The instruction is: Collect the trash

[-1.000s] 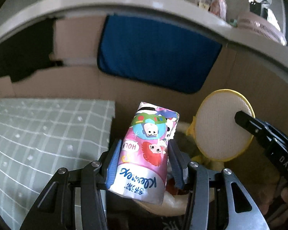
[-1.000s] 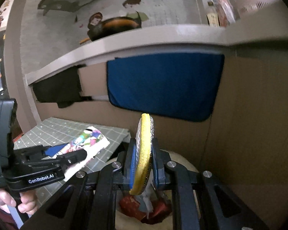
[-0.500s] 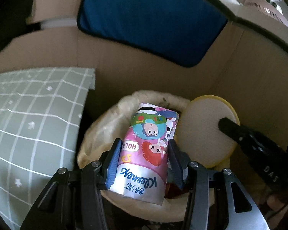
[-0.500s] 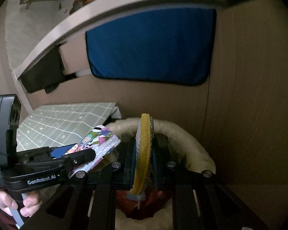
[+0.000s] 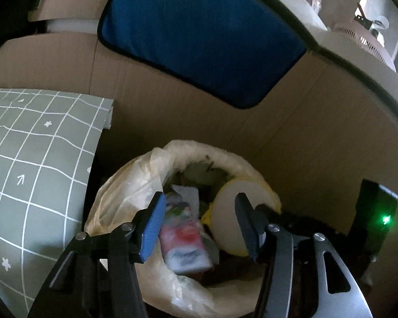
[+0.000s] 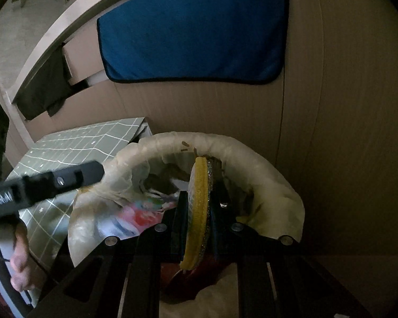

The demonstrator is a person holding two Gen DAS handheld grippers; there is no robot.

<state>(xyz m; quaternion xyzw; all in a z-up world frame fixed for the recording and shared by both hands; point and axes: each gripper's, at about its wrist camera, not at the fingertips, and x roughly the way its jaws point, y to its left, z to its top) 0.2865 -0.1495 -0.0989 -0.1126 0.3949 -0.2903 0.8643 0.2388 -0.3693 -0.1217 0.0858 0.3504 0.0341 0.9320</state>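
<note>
A trash bin lined with a pale plastic bag [image 5: 135, 185] [image 6: 265, 159] stands below me against a cardboard wall. My left gripper [image 5: 199, 225] is open above the bin, and the pink Kleenex tissue pack [image 5: 183, 235] [image 6: 135, 217] lies blurred inside the bag between the spread jaws. My right gripper [image 6: 197, 212] is shut on a round yellow sponge pad [image 6: 197, 212] [image 5: 233, 212], held on edge over the bin's right side. Other trash lies deeper in the bin.
A green grid-patterned mat [image 5: 34, 164] [image 6: 74, 151] lies left of the bin. A blue cloth [image 5: 199, 34] [image 6: 193, 31] hangs on the cardboard wall [image 5: 318, 132] behind. A counter edge [image 5: 358, 61] runs above.
My left gripper has opened and let go of the tissue pack, which has dropped into the bag. Both grippers have moved lower over the bin. The right still holds the sponge pad.
</note>
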